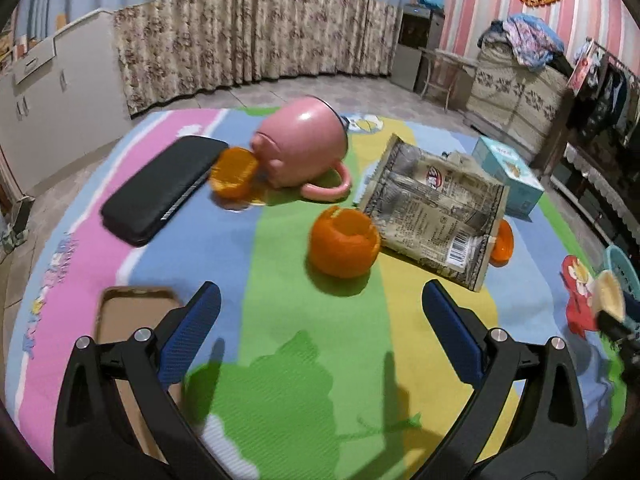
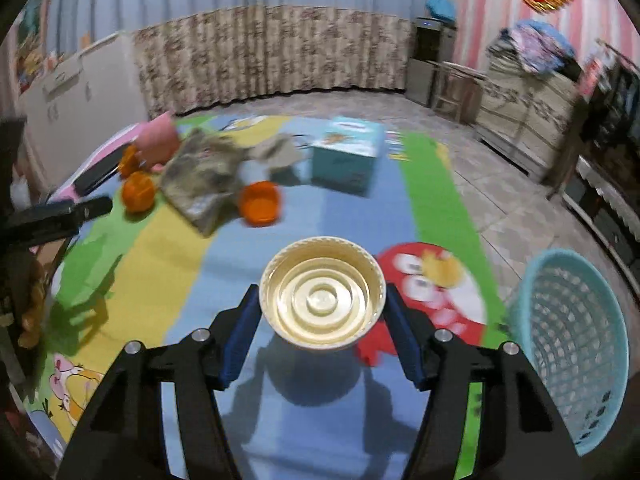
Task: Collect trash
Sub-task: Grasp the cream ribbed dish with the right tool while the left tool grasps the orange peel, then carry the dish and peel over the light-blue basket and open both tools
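My left gripper is open and empty above the colourful mat. Ahead of it lie a hollow orange peel, a crumpled snack bag and two more orange peels. My right gripper is shut on a cream plastic lid and holds it above the mat. A light blue mesh basket stands to its right, on the mat's edge. In the right wrist view the snack bag and orange peels lie far left.
A pink mug lies on its side beside a black case. A teal tissue box stands behind the bag. A phone in a brown case lies near my left finger. Cabinets, curtains and furniture ring the mat.
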{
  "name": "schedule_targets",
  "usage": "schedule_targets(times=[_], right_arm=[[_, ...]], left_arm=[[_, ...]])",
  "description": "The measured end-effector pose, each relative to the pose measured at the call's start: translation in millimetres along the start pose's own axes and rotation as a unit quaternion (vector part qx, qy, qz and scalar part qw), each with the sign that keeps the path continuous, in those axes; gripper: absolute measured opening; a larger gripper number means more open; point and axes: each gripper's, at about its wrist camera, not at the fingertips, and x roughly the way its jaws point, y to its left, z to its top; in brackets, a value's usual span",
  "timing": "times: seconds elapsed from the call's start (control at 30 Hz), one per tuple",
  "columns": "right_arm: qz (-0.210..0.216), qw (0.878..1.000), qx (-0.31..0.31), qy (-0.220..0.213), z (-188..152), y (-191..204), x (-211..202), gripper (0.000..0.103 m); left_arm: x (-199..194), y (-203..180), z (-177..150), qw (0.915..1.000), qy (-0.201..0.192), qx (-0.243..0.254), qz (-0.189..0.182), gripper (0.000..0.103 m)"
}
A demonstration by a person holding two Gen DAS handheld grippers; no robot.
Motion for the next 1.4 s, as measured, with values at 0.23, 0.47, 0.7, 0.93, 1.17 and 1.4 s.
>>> schedule_targets(times=[0.23, 0.47, 0.7, 0.93, 1.17, 1.4], right_arm=[[-0.011, 0.999, 0.044, 0.001, -1, -39, 8, 0.061], [-0.005, 0.998, 0.059, -0.002, -3, -51, 10, 0.061], [-0.004, 0.997, 0.076, -0.013, -4, -62, -2, 0.061], [-0.004, 0.993, 0.109, -0.045, -6, -87, -28, 0.061], [-0.046, 0.988, 0.128, -0.075, -10, -132, -58, 0.061], [-0.092, 0.983, 0.140, -0.078, -26, -188, -77, 0.061]], left_arm=[[34, -14, 15, 0.9996, 0.025, 0.008, 0.012, 0.097], [58, -16, 23, 0.9989, 0.042, 0.008, 0.018, 0.070], [56, -19, 24, 0.9994, 0.031, 0.010, 0.009, 0.040], [37, -38, 21, 0.9989, 0.019, 0.033, 0.028, 0.036], [-4, -73, 18, 0.9983, -0.010, 0.053, 0.025, 0.036], [-47, -137, 21, 0.9961, -0.055, 0.065, -0.022, 0.036]])
